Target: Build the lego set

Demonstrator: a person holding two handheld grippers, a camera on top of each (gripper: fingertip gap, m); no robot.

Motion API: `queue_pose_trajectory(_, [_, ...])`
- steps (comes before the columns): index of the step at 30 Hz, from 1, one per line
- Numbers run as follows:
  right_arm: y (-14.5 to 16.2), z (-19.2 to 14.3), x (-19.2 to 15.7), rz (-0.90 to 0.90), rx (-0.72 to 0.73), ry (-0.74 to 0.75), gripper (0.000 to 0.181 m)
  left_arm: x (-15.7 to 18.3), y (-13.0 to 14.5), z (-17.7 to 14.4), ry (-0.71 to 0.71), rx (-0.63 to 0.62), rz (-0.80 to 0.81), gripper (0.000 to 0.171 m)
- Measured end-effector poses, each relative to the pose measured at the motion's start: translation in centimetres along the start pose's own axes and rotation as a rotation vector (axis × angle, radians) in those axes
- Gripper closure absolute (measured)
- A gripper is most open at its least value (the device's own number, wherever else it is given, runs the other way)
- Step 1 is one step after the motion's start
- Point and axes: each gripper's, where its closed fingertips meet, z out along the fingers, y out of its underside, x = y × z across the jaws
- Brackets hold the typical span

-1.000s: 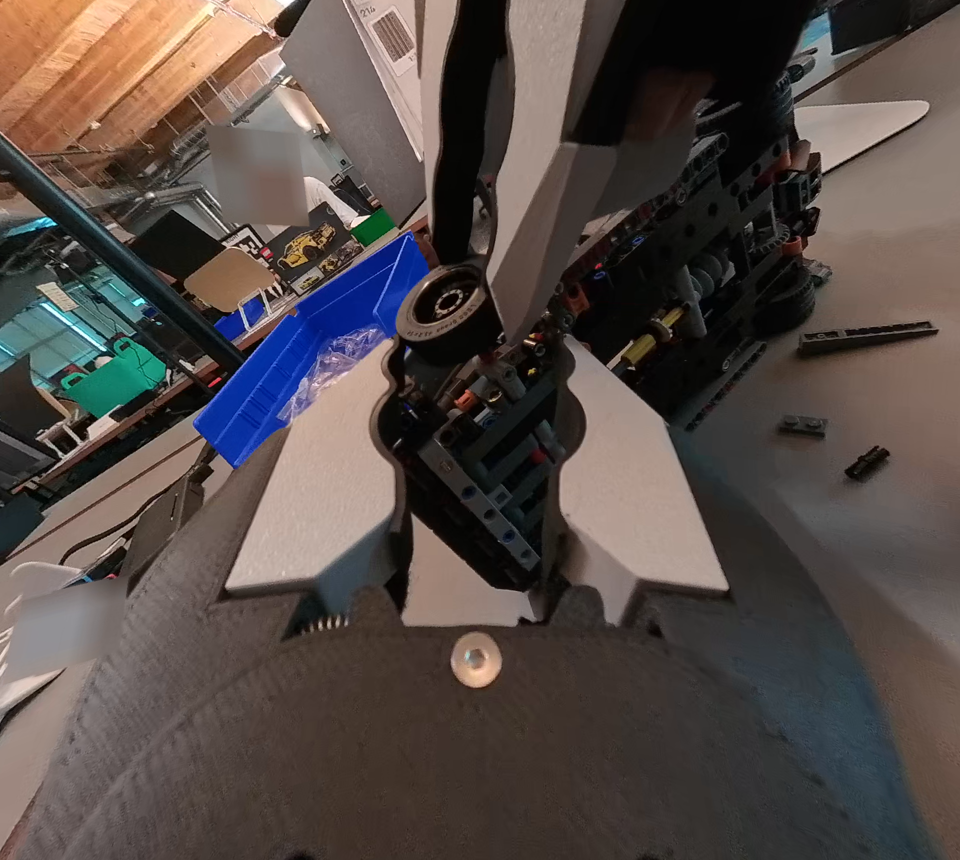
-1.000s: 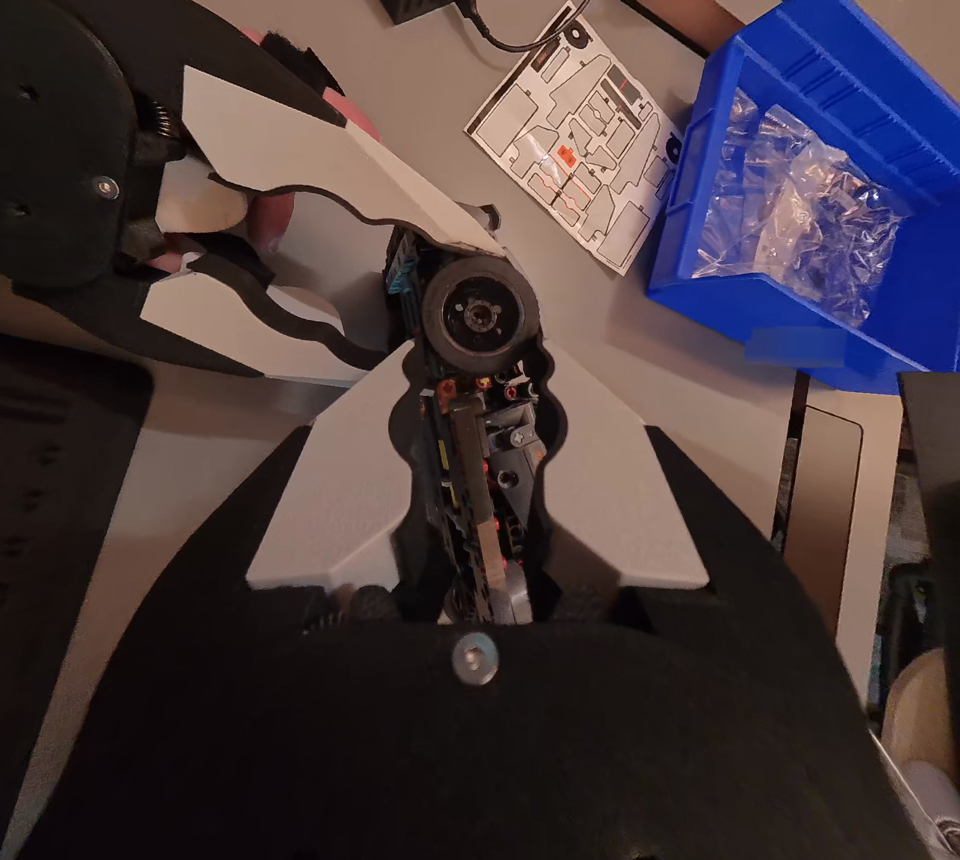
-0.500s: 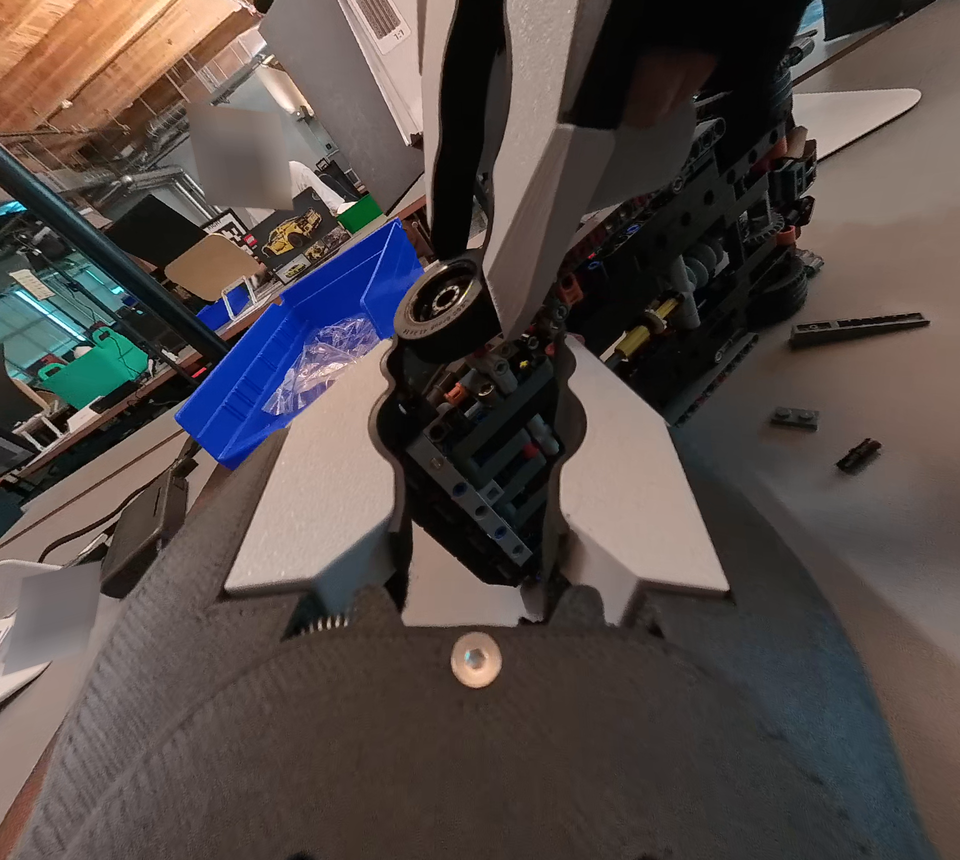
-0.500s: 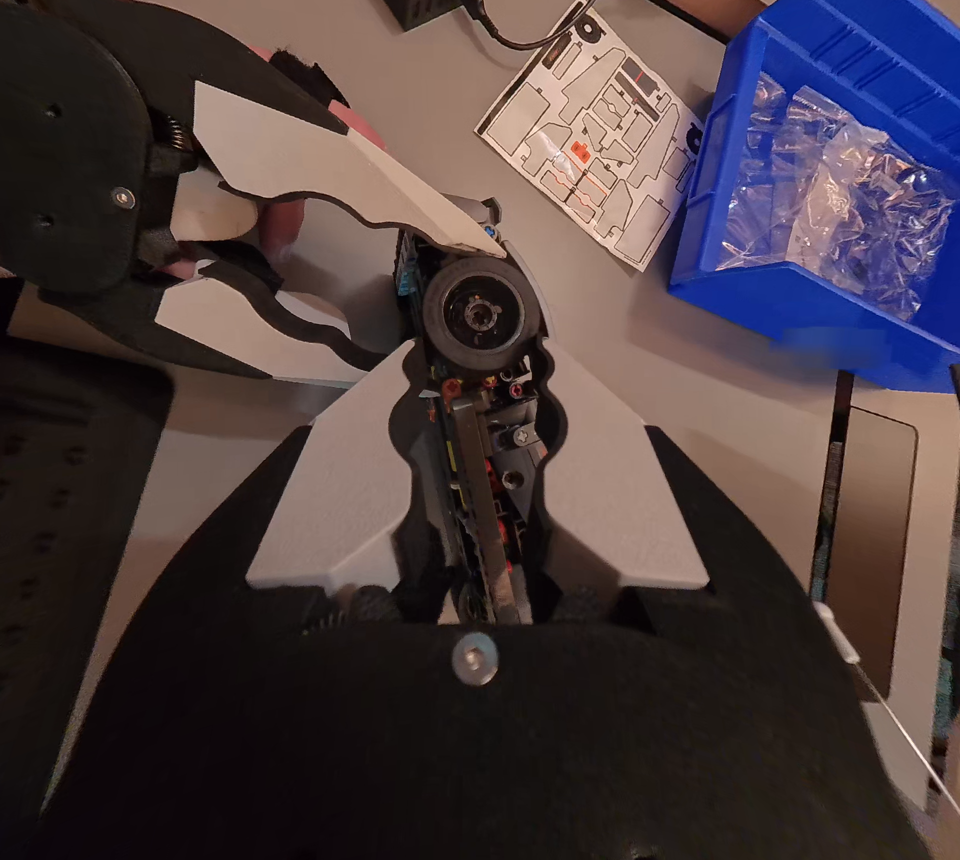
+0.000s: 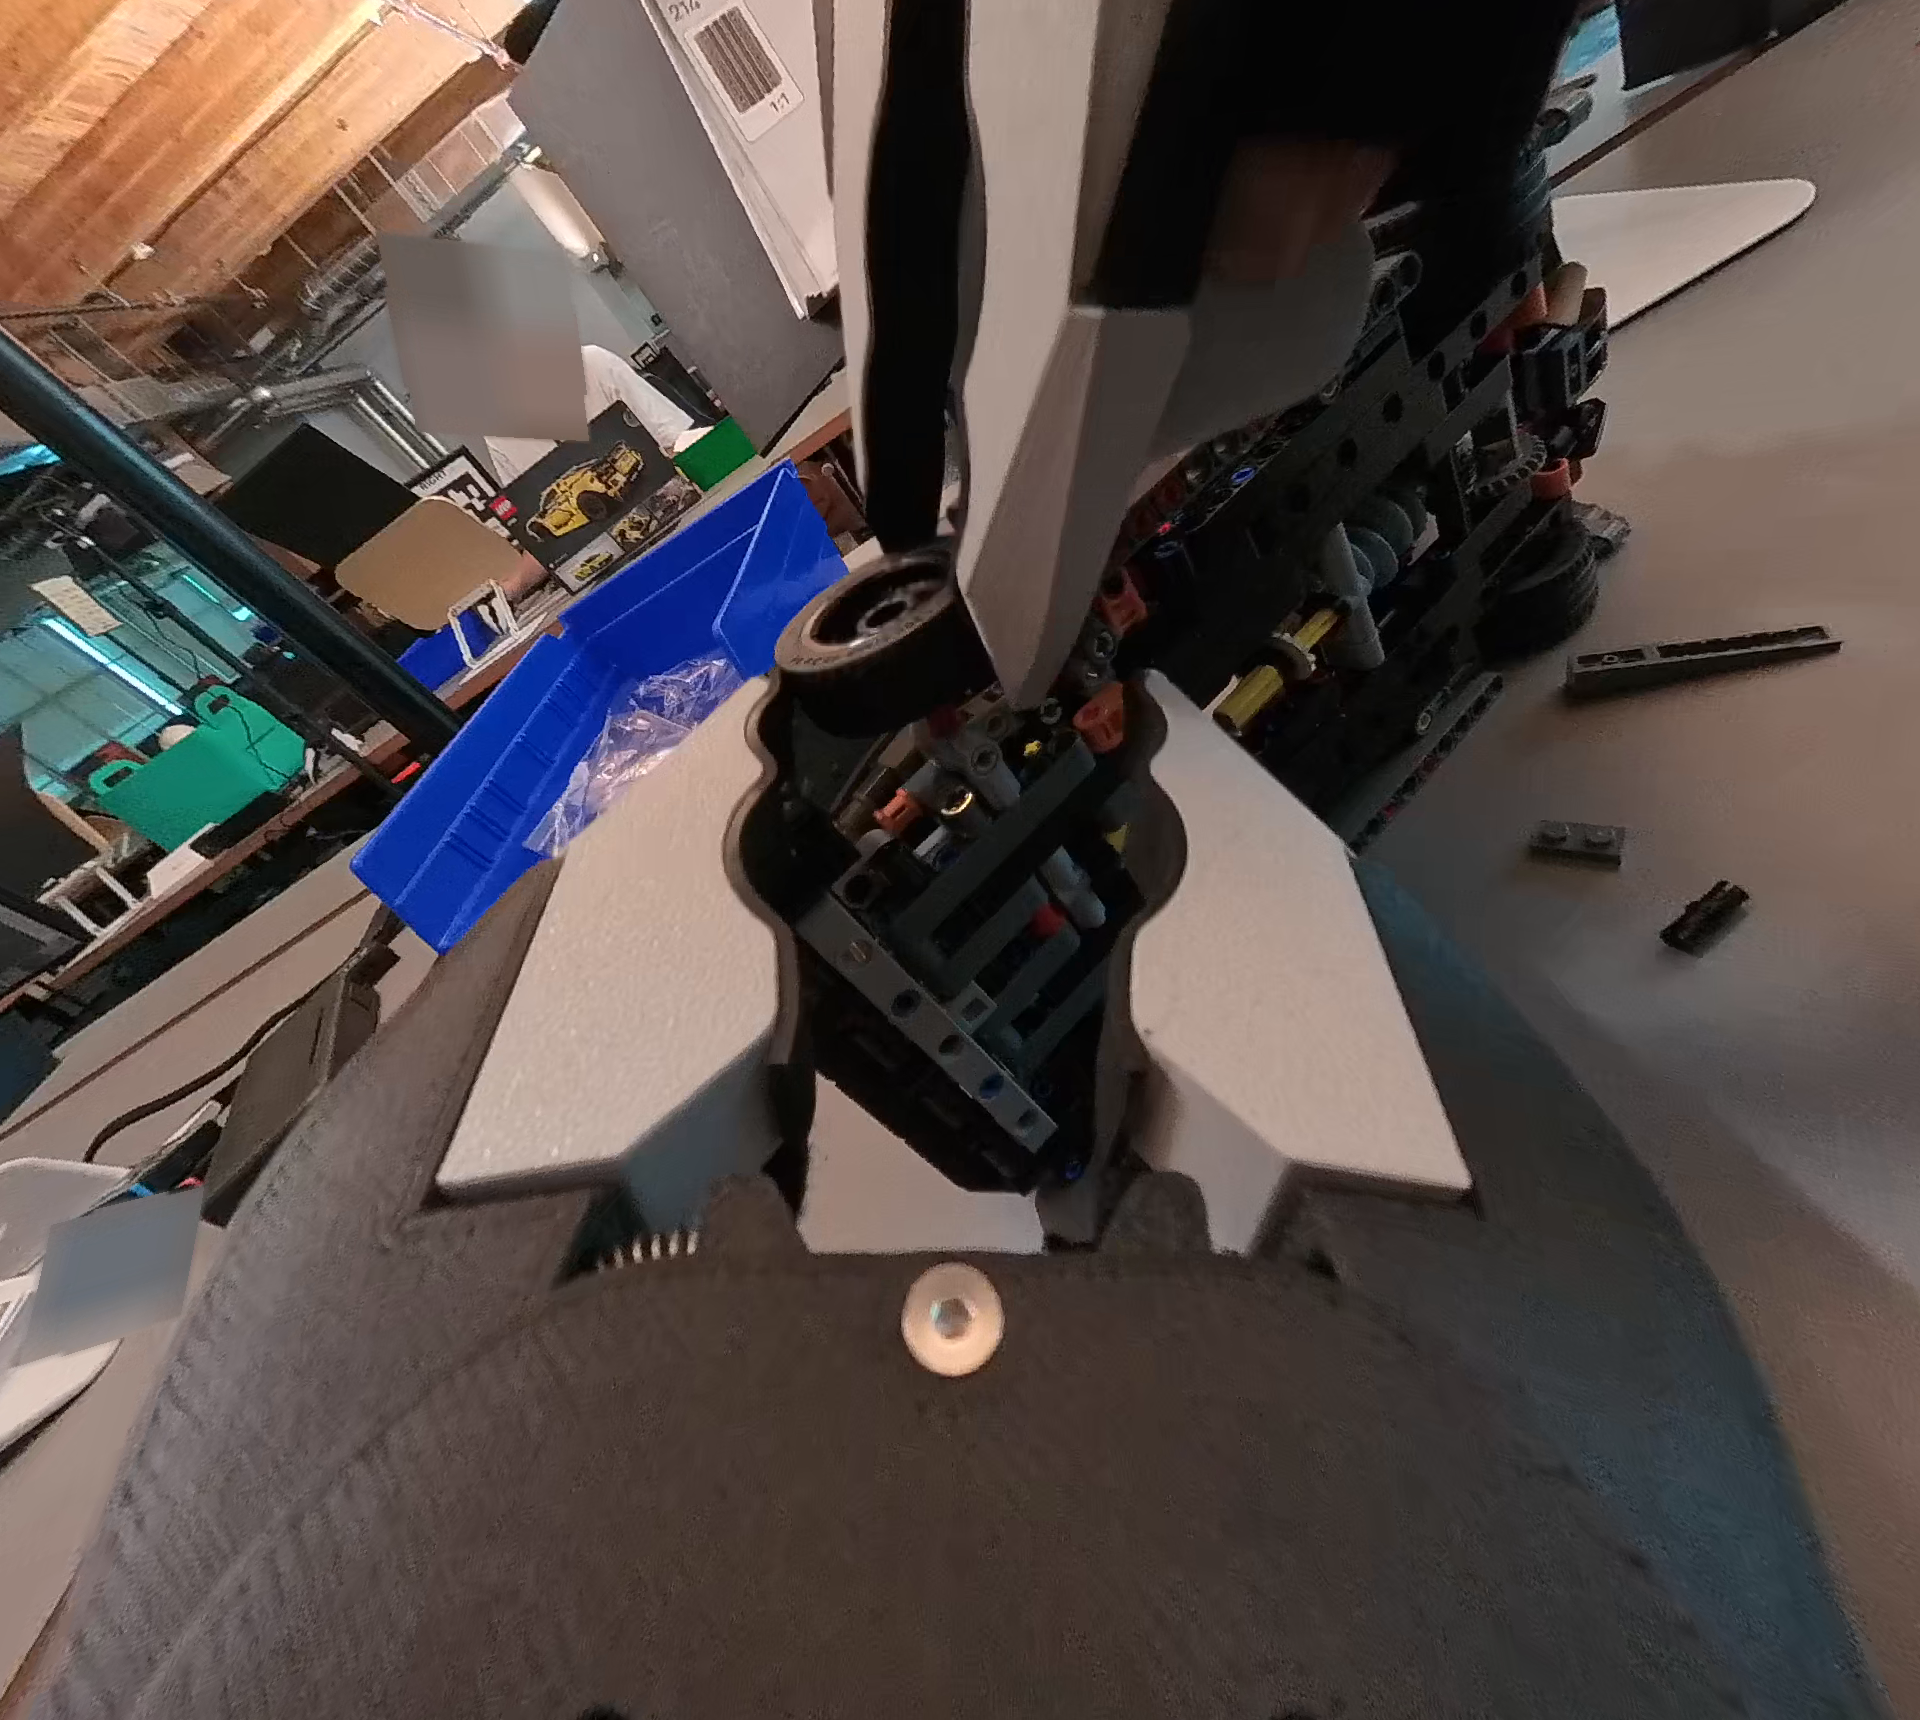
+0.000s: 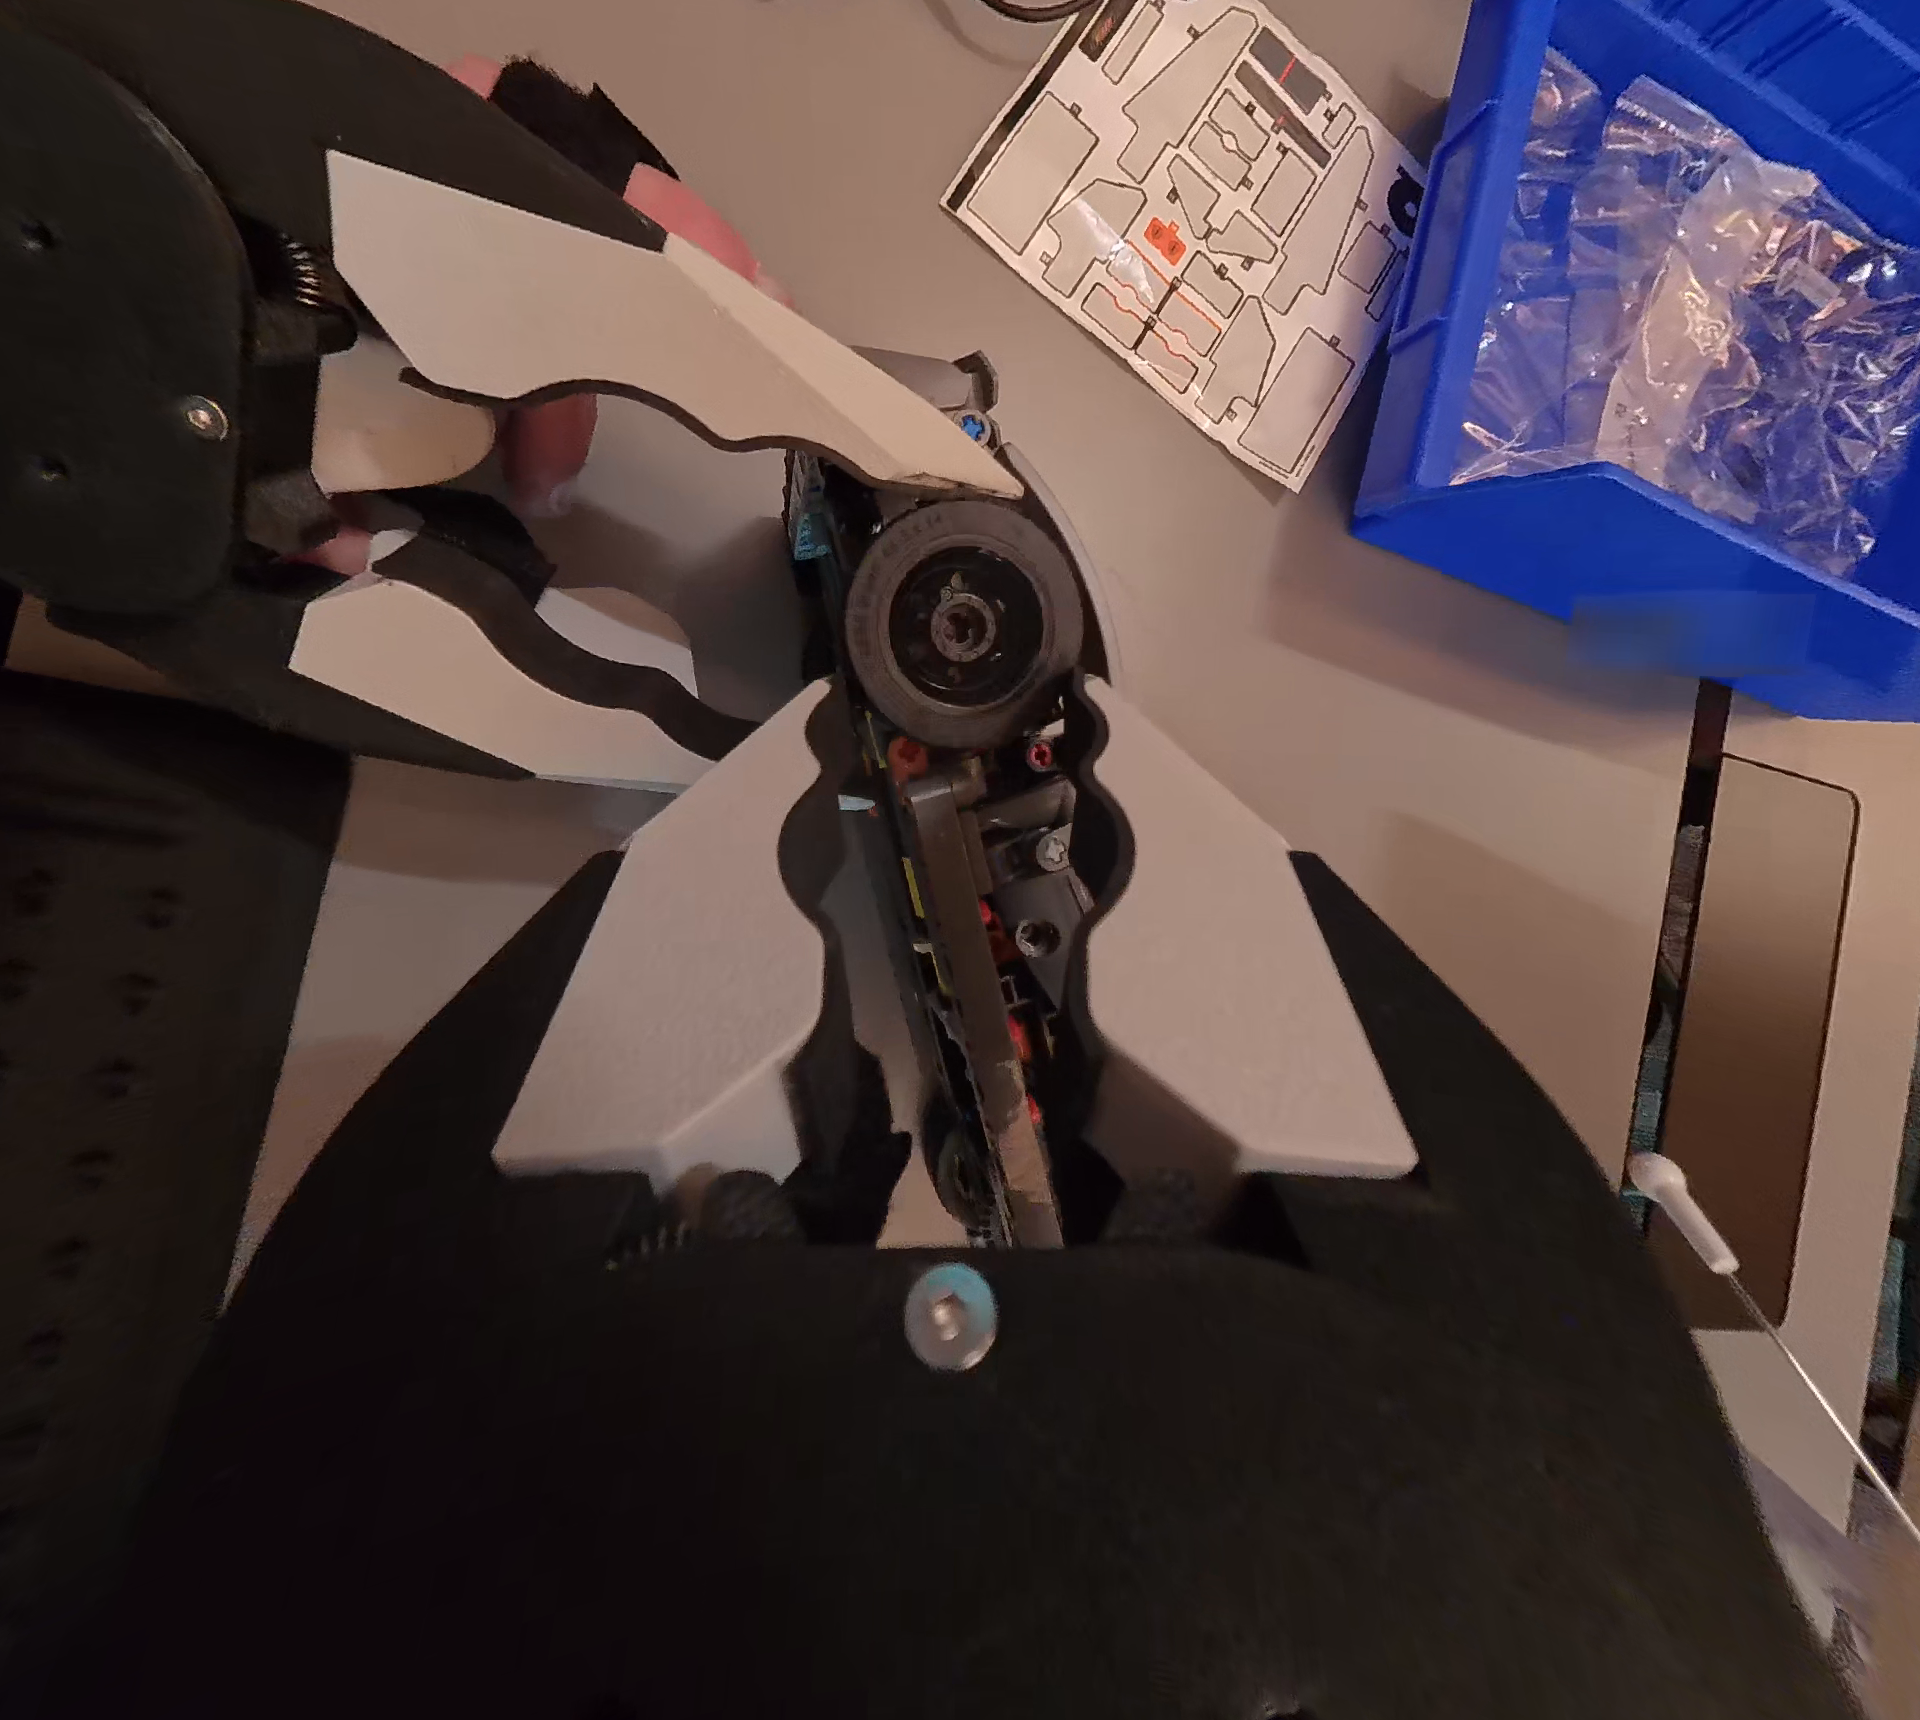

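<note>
In the left wrist view, a blue bin (image 5: pixel 613 714) holding clear plastic bags (image 5: pixel 644 725) is sitting at the far left on the grey desk (image 5: pixel 1714 995). The left gripper (image 5: pixel 956 756) is gripping the near end of the dark lego car frame (image 5: pixel 977 922), its two pale fingers (image 5: pixel 644 974) pressing the frame's sides. A black wheel (image 5: pixel 883 642) is sitting on the frame just past the fingertips. The right gripper (image 5: pixel 935 590) is reaching down from above, its tips meeting the model at the wheel. To the right, the rest of the frame is stretching away, and three loose dark pieces (image 5: pixel 1704 657) are lying on the desk.

In the right wrist view, the left gripper (image 6: pixel 862 600) is coming in from the left, with its fingers spanning the wheel end of the frame. The right gripper (image 6: pixel 956 714) is clamping the lego car frame (image 6: pixel 977 943) between its fingers, with the wheel (image 6: pixel 956 621) right beyond the tips. Farther right, a sticker sheet (image 6: pixel 1195 216) is lying flat on the desk (image 6: pixel 1299 735), beside the blue bin (image 6: pixel 1621 527) at the far right.
</note>
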Motion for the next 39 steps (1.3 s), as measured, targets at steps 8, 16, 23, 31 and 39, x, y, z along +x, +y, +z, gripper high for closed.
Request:
queue_pose_trajectory(8, [0.1, 0.5, 0.0, -0.02, 0.006, -0.007, 0.143, -0.3, 0.5, -0.1, -0.01, -0.034, -0.004, 0.118])
queue_pose_trajectory(16, [0.2, 0.7, 0.1, -0.016, 0.014, -0.013, 0.143, -0.2, 0.6, 0.1, -0.014, -0.047, 0.005, 0.118])
queue_pose_trajectory(23, [-0.3, -0.3, -0.1, -0.014, 0.054, -0.057, 0.135, -0.6, -0.3, -0.3, -0.04, -0.002, 0.034, 0.117])
queue_pose_trajectory(31, [-0.8, -0.5, 0.1, 0.032, 0.141, -0.112, 0.145, 0.1, -0.9, -0.5, -0.019, 0.024, 0.066, 0.123])
queue_pose_trajectory(39, [-0.7, -0.4, 0.0, 0.009, 0.119, -0.081, 0.146, -0.1, -0.8, -0.6, -0.028, 0.014, 0.048, 0.13])
